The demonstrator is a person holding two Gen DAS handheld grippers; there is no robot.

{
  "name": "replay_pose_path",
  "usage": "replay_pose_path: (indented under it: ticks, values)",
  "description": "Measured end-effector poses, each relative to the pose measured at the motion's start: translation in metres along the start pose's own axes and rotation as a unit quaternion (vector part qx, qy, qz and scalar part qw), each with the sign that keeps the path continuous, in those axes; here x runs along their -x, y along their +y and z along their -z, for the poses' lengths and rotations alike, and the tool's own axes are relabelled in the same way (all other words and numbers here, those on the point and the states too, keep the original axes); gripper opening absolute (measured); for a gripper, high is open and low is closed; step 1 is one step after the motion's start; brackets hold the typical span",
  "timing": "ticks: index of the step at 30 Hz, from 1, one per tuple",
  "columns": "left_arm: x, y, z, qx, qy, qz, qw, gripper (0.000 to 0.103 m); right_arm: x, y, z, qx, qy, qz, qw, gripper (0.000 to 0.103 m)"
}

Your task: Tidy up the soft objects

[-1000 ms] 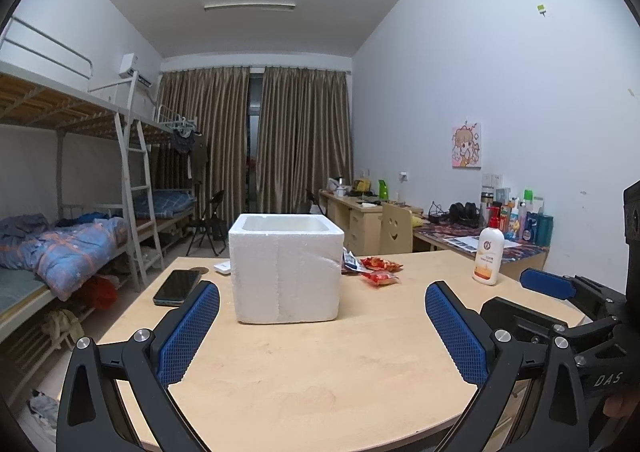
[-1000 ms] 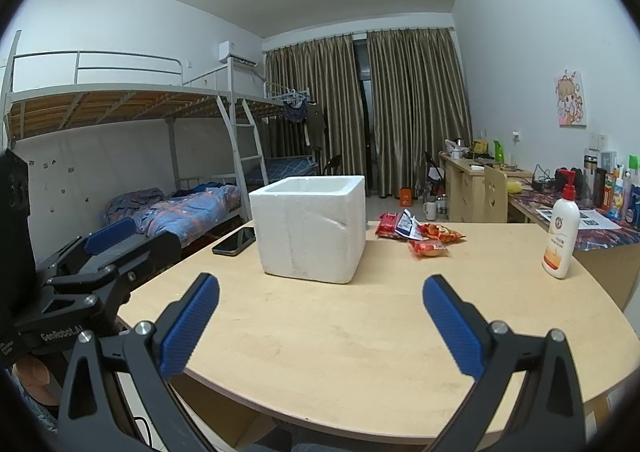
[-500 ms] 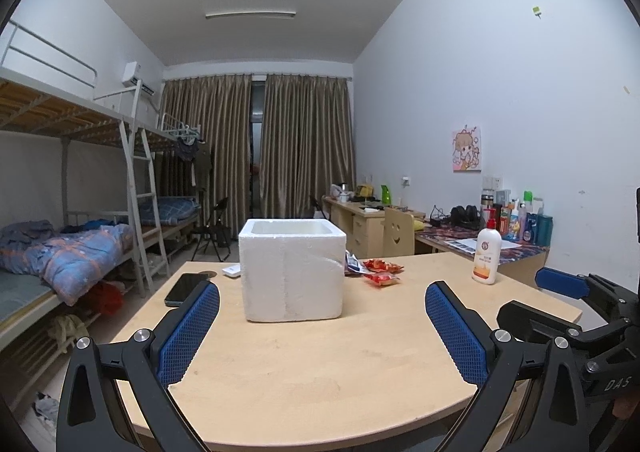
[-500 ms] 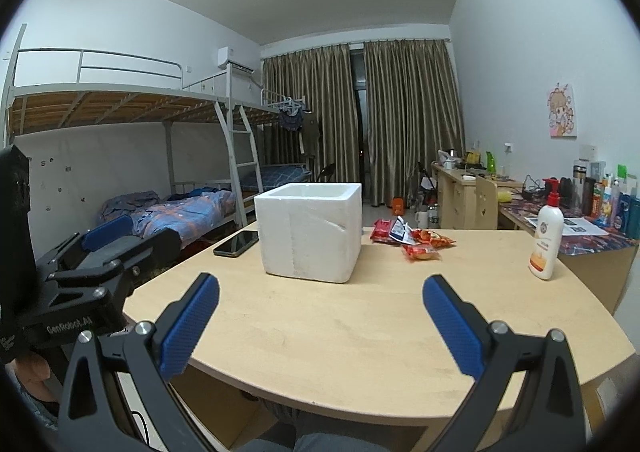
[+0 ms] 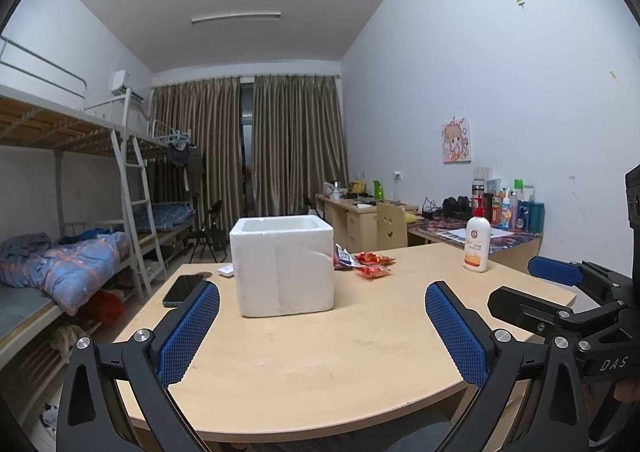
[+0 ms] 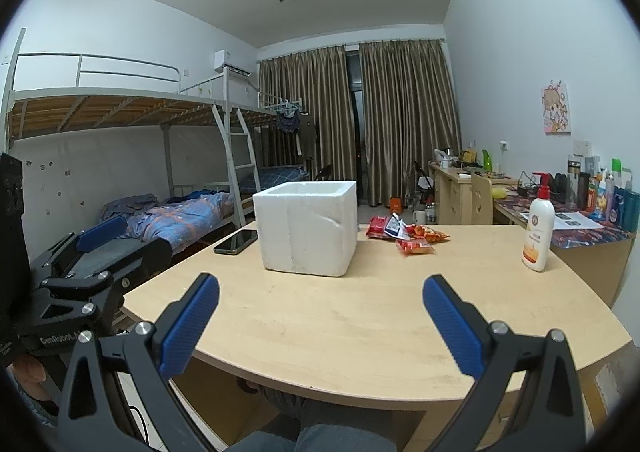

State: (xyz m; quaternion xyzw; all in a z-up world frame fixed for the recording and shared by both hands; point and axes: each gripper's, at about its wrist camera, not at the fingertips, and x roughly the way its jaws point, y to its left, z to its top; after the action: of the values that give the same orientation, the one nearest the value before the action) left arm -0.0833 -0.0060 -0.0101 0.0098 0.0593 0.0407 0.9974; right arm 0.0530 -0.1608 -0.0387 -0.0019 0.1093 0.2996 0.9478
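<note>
Together we hold both tongs low over the near edge of a pale wooden table (image 5: 320,356). Our left gripper (image 5: 322,328) has its blue pads spread wide, gripping nothing; our right gripper (image 6: 320,322) is spread just as wide and equally empty. Ahead, mid-table, stands an open white foam box (image 5: 285,264). Just beside it, toward the far right, lie several red snack packets (image 6: 404,236), flat on the wood. A dark phone (image 6: 236,241) rests left of the box, and a white pump bottle (image 6: 538,230) stands upright near the right edge.
</note>
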Motion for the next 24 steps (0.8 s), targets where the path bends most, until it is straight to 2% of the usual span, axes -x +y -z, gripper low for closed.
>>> replay_pose_path:
  ticks: [10,24]
  values:
    - [-0.010,0.004,0.006,0.013,0.021,0.003,0.9997,0.103,-0.008,0.002,0.006,-0.003,0.020,0.002,1.000,0.103]
    - [-0.013,0.003,0.005,0.013,0.020,0.003,0.9997,0.103,-0.009,0.004,0.004,0.001,0.021,-0.004,1.000,0.103]
